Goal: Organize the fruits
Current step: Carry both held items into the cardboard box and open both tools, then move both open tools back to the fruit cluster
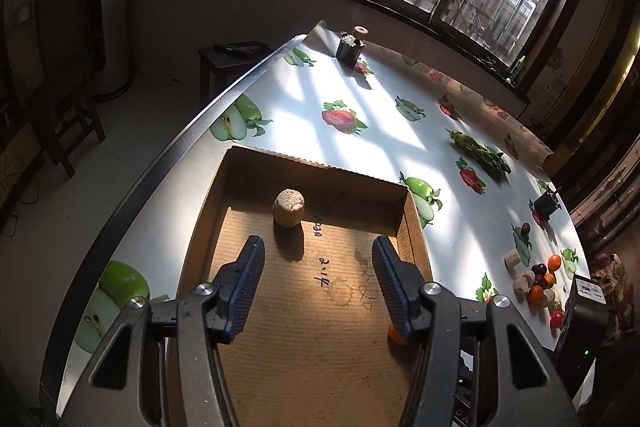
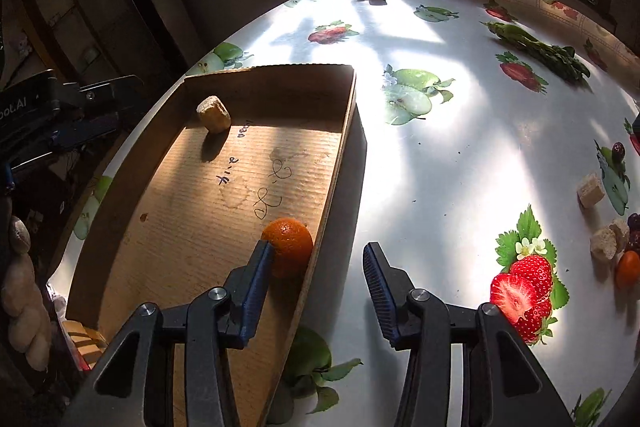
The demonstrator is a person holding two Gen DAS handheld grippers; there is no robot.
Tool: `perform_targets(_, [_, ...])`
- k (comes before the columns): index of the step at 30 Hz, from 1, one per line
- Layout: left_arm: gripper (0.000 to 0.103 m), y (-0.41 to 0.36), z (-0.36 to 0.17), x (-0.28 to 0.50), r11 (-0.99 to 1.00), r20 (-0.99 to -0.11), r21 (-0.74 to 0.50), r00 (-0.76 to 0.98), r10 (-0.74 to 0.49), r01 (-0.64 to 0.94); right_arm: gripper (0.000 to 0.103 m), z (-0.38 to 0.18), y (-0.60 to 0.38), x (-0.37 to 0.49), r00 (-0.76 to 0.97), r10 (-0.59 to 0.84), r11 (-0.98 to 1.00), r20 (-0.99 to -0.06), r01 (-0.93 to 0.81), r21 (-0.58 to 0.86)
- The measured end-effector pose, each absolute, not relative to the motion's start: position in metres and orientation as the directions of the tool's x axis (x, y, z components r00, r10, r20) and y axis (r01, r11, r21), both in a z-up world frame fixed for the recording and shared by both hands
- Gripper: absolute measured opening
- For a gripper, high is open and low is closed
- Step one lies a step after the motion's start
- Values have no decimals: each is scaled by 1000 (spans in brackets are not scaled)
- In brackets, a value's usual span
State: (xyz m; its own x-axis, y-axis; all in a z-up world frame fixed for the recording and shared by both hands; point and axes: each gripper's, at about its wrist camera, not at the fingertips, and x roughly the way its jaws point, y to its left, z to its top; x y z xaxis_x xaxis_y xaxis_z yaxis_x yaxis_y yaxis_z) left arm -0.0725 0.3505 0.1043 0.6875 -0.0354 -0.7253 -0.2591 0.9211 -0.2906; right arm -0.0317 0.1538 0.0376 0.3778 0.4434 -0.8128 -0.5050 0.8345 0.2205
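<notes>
The left tongs (image 1: pixel 318 259) are hovering over the cardboard tray (image 1: pixel 320 167) with the jaws standing apart and holding nothing, while a tan cork-like block (image 1: pixel 289 207) is sitting upright inside the tray near its far wall. The right tongs (image 2: pixel 318 259) are also standing apart and empty, straddling the tray's right wall, with an orange (image 2: pixel 290 245) lying inside the tray against that wall, just beyond the left finger. Right of the tray, more small fruits and tan blocks (image 1: pixel 538 279) are lying clustered on the fruit-print tabletop (image 2: pixel 440 155).
</notes>
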Motion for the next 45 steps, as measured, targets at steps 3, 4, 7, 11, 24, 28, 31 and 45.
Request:
perform_targets(3, [55, 343, 107, -84, 919, -718, -304, 694, -47, -252, 17, 42, 160, -44, 405, 408, 845, -818, -508, 169])
perform_targets(4, [55, 342, 107, -88, 916, -716, -314, 696, -54, -251, 16, 41, 161, -47, 407, 397, 848, -823, -507, 158])
perform_targets(7, [55, 341, 110, -97, 906, -706, -340, 705, -68, -252, 11, 32, 157, -51, 370, 405, 851, -836, -487, 197])
perform_targets(11, [55, 337, 116, -107, 902, -696, -348, 715, -64, -257, 11, 29, 153, -65, 360, 420, 851, -833, -476, 224])
perform_targets(24, [61, 262, 141, -123, 940, -673, -307, 733, -103, -150, 37, 60, 88, -83, 387, 585, 796, -713, -443, 412])
perform_targets(28, [61, 224, 142, -120, 954, -676, -287, 723, -140, -84, 53, 76, 21, -83, 481, 560, 825, -674, -393, 406])
perform_targets(31, [61, 196, 136, -115, 960, -685, -279, 709, -169, -41, 53, 81, -39, -78, 554, 486, 874, -676, -321, 365])
perform_targets(45, [61, 101, 83, -70, 968, -778, -246, 588, -224, 44, 53, 66, -239, -55, 635, 252, 940, -730, 19, 341])
